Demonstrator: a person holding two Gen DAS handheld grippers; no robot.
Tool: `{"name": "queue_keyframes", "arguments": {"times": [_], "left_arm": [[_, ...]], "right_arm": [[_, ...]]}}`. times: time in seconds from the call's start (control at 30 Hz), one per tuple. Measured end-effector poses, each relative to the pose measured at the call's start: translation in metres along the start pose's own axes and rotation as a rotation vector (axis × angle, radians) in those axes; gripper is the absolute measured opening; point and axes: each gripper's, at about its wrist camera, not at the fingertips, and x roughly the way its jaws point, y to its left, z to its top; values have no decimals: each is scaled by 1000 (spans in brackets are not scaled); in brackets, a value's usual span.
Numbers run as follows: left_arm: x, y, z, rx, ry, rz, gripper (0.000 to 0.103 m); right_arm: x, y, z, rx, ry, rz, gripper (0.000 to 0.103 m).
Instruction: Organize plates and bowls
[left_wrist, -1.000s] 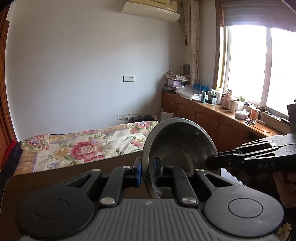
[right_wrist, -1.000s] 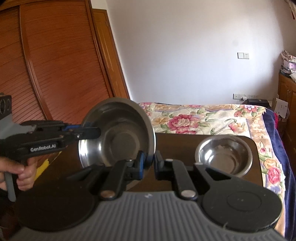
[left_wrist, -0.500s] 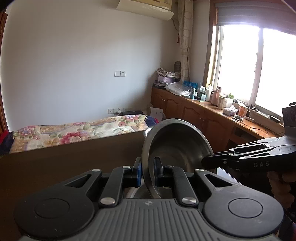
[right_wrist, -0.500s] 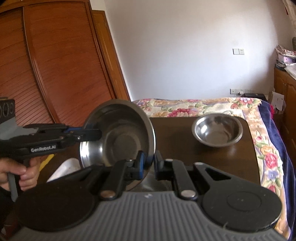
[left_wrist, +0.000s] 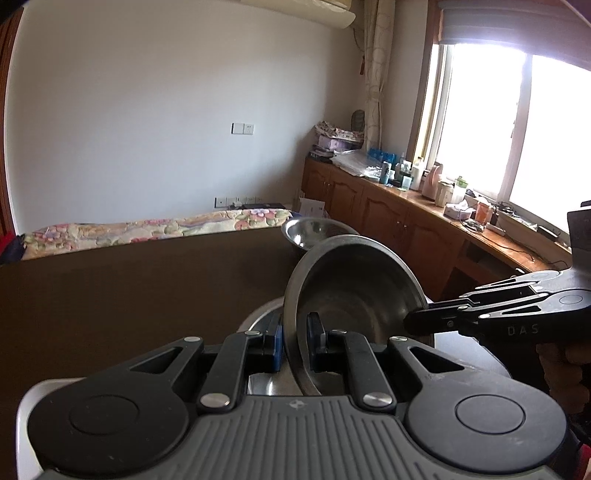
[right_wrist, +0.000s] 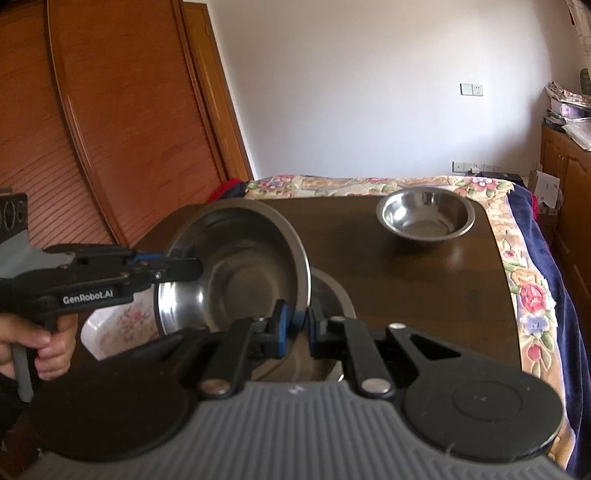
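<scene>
Both grippers hold one steel bowl by its rim, tilted on edge above the dark table. My left gripper is shut on the rim near me in the left wrist view, where the bowl fills the centre. My right gripper is shut on the opposite rim. Each gripper shows in the other's view, the right and the left. Another steel dish lies on the table right under the held bowl. A second steel bowl stands upright at the table's far right.
A white floral dish lies on the table to the left under the left gripper. A bed with a floral cover runs beyond the table's far edge. A wooden counter with bottles stands under the window.
Both grippers have lowered the held bowl towards the table, and both views have tilted down. The steel dish and the white dish under it have come into view.
</scene>
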Motion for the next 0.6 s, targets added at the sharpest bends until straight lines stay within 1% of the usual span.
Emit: {"name": "queue_keyframes", "arguments": {"times": [0.27, 0.6], "left_arm": [[9, 4, -9, -11, 25, 13, 42], [19, 12, -19, -21, 45, 5, 42]], "right_arm": [[6, 4, -9, -15, 26, -7, 13], [11, 5, -17, -40, 40, -20, 13]]}}
